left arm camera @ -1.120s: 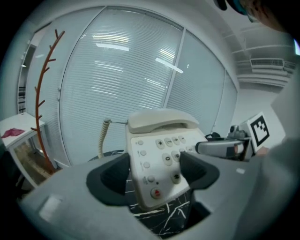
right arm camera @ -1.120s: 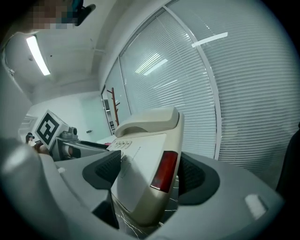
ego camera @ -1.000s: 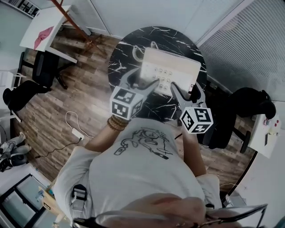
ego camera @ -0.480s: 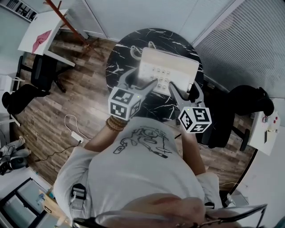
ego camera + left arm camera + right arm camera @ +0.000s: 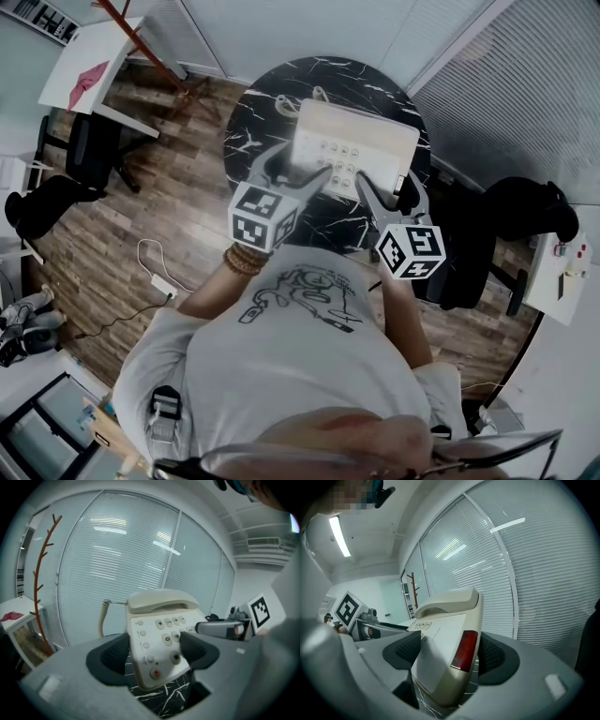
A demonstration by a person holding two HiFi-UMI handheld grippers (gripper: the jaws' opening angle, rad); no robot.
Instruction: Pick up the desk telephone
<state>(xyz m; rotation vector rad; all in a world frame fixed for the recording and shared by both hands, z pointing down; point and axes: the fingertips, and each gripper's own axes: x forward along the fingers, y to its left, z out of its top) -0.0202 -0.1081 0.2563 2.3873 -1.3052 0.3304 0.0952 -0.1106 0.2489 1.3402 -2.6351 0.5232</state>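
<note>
The beige desk telephone is over the round black marble table, handset on its cradle and coiled cord trailing behind. My left gripper is shut on the phone's near left corner, with the keypad between its dark pads. My right gripper is shut on the near right corner, where a red panel shows on the phone's side. Marble shows under the phone's near edge in both gripper views. I cannot tell whether its far edge rests on the table.
Black chairs stand at the right and left of the table. A white side table and a red coat stand are at the far left. A power strip with cable lies on the wood floor. Window blinds close the far side.
</note>
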